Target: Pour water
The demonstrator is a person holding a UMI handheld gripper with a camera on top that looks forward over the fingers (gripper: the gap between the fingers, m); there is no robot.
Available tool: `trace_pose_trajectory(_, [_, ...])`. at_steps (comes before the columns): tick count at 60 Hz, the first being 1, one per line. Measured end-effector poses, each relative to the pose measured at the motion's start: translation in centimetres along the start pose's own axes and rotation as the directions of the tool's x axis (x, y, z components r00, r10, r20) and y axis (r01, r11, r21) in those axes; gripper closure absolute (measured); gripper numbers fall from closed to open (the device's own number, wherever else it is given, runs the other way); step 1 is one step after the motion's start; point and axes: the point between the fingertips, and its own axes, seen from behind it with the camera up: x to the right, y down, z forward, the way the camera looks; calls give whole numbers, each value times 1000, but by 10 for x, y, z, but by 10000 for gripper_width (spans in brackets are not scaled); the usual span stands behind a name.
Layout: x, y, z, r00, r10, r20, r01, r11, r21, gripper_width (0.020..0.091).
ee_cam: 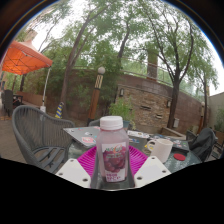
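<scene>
Outdoors, claw (113, 165) pinching pink-labelled bottle (113, 148); white cup (161, 149) just beyond on table (85, 134); grey chair (40, 135) alongside.

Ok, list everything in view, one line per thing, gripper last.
bottle: one, clear with white cap and purple label, between the gripper's fingers
cup: one, white, on the table beyond the bottle, off to one side
table: one, grey, under the bottle and cup
chair: one, dark wicker, beside the table
umbrella: one, orange, behind the chair
wall: one, stone, beyond the table
trees: several, green, above the wall
gripper: one, pink pads, fingers either side of the bottle
</scene>
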Motion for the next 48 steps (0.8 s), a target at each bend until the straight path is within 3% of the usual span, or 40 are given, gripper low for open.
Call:
trace_pose_trajectory(5, [4, -48, 8, 995, 85, 59, -89, 994, 68, 667])
trace_pose_trajectory(13, [46, -122, 39, 874, 469, 125, -482, 868, 117, 666])
trace_pose_trajectory(18, [105, -129, 62, 602, 777, 183, -797, 600, 74, 667])
trace_pose_trajectory(23, [128, -114, 84, 176, 961, 214, -981, 189, -41, 668])
trace_pose_trajectory(28, [140, -102, 97, -269, 940, 212, -949, -221, -223, 669])
trace_pose_trajectory(33, [143, -96, 112, -566, 808, 166, -809, -504, -303, 670])
trace_pose_trajectory(34, [136, -98, 117, -587, 794, 158, -799, -535, -276, 671])
trace_pose_trajectory(38, [143, -90, 112, -687, 714, 135, -717, -634, -290, 669])
trace_pose_trajectory(39, [152, -87, 102, -716, 687, 123, -683, -654, -325, 668])
trace_pose_trajectory(48, [172, -76, 99, -800, 578, 159, -597, -740, -311, 671])
